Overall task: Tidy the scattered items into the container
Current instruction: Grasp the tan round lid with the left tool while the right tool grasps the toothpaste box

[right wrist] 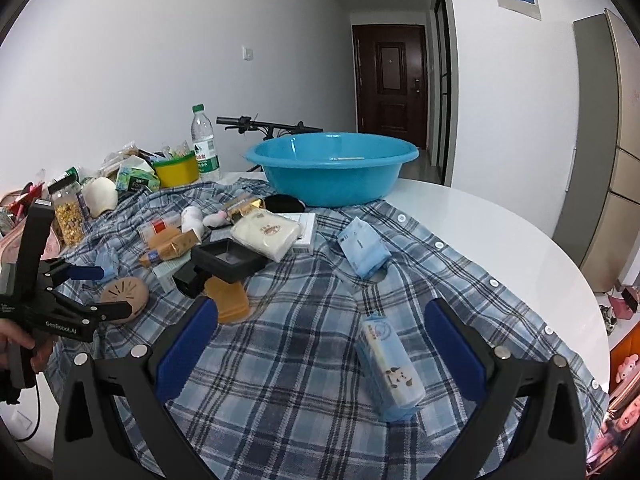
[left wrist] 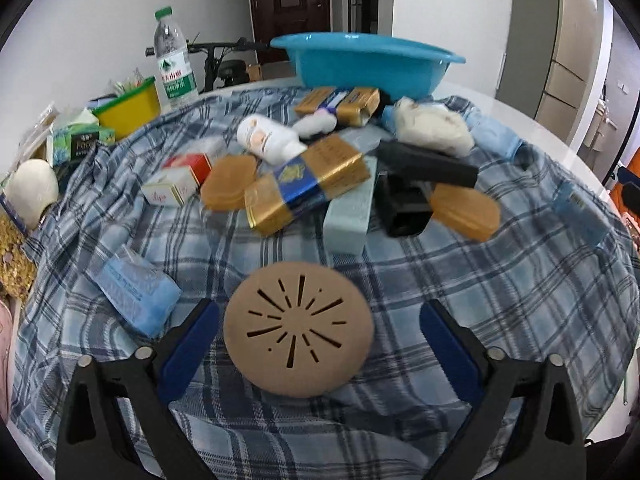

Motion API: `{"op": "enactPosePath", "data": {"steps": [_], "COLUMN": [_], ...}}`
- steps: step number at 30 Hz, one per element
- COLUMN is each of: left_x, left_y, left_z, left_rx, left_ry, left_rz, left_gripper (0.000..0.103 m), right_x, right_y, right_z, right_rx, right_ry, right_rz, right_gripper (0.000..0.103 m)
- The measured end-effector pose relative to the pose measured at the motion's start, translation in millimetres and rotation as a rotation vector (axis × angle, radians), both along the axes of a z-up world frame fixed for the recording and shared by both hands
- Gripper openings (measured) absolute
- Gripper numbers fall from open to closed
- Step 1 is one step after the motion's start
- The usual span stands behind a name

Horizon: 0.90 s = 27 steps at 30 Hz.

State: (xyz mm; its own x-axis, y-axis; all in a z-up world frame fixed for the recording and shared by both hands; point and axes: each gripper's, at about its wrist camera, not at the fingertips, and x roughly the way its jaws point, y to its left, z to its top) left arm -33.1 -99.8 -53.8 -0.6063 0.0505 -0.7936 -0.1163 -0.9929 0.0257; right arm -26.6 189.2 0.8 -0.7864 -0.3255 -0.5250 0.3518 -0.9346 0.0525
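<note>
Straddling a round tan slotted disc (left wrist: pixel 298 328) on the plaid cloth (left wrist: pixel 500 300), the left gripper (left wrist: pixel 320 334) stands spread wide, its blue pads clear of the disc on both sides. The right gripper (right wrist: pixel 322 344) is likewise released, hanging over the cloth with a pale blue tissue pack (right wrist: pixel 390 368) lying between its fingers, untouched. Farther on, a heap of scattered items includes a gold-wrapped bar (left wrist: pixel 306 184), a white bottle (left wrist: pixel 268 138) and a black tray (right wrist: pixel 228 260). Beyond the heap, a blue basin (right wrist: pixel 332 168) sits at the table's far side.
</note>
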Motion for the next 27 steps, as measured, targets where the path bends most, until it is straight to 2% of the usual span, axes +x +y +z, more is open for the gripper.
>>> {"op": "enactPosePath", "data": {"steps": [3, 5, 12, 15, 17, 19, 22, 23, 25, 27], "left_x": [0.2, -0.9, -2.5, -0.8, 3.0, 7.7, 17.1, 19.8, 26.5, 30.3], "left_y": [3.8, 4.9, -2.1, -7.7, -7.8, -2.3, 12.4, 17.6, 32.7, 44.5], "left_z": [-10.7, -14.2, -13.8, -8.2, -1.1, 6.2, 16.1, 18.9, 24.8, 26.9], "left_rx": [-0.072, -0.113, -0.069, -0.014, 0.023, 0.038, 0.037, 0.035, 0.036, 0.034], "left_ry": [0.008, 0.019, 0.031, 0.042, 0.051, 0.064, 0.089, 0.097, 0.114, 0.120], "left_rz": [-0.009, -0.004, 0.014, 0.040, 0.035, 0.017, -0.027, -0.042, -0.083, -0.110], "left_gripper": [0.092, 0.085, 0.081, 0.079, 0.079, 0.079, 0.079, 0.079, 0.079, 0.079], "right_x": [-2.7, -4.1, -11.7, -19.9, -25.0, -31.2, -40.6, -43.8, -45.6, -42.9], "right_y": [5.1, 8.5, 19.4, 23.5, 24.9, 25.0, 23.6, 22.9, 22.7, 21.7], "right_z": [-5.5, -9.9, -24.6, -29.9, -33.3, -38.4, -51.0, -55.3, -60.5, -60.6], "right_rx": [-0.020, -0.030, 0.003, 0.060, 0.086, 0.101, 0.141, 0.154, 0.141, 0.141], "right_ry": [-0.031, -0.048, -0.100, -0.134, -0.149, -0.179, -0.239, -0.260, -0.287, -0.286], "right_rz": [-0.006, -0.012, -0.070, -0.105, -0.110, -0.105, -0.113, -0.121, -0.125, -0.124], "right_gripper": [0.103, 0.103, 0.101, 0.090, 0.077, 0.068, 0.053, 0.044, 0.033, 0.028]}}
